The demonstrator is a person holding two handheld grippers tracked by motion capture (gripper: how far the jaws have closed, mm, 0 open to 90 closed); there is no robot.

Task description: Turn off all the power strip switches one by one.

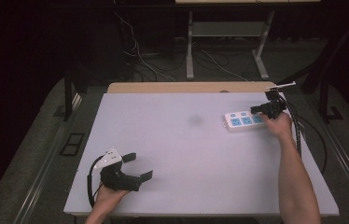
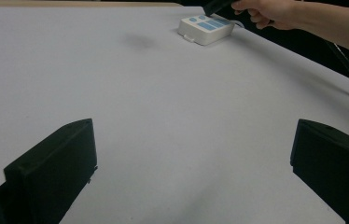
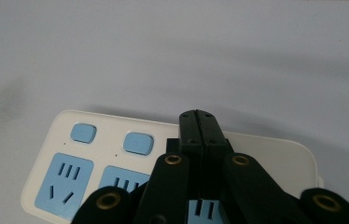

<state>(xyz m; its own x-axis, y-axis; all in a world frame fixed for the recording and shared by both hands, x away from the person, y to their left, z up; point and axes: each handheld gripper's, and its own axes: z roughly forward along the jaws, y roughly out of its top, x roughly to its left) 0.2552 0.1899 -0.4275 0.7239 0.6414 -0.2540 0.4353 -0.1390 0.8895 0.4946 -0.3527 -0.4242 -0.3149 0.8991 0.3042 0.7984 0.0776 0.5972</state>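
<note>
Over power strip (image 3: 70,158): right gripper (image 3: 202,116) jaws together, empty.

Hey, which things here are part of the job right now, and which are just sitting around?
In the job:
- power strip
- right hand-held gripper, shut, over the strip's buttons

Just there:
- left hand-held gripper, open, resting on the table
- dark smudge
</note>
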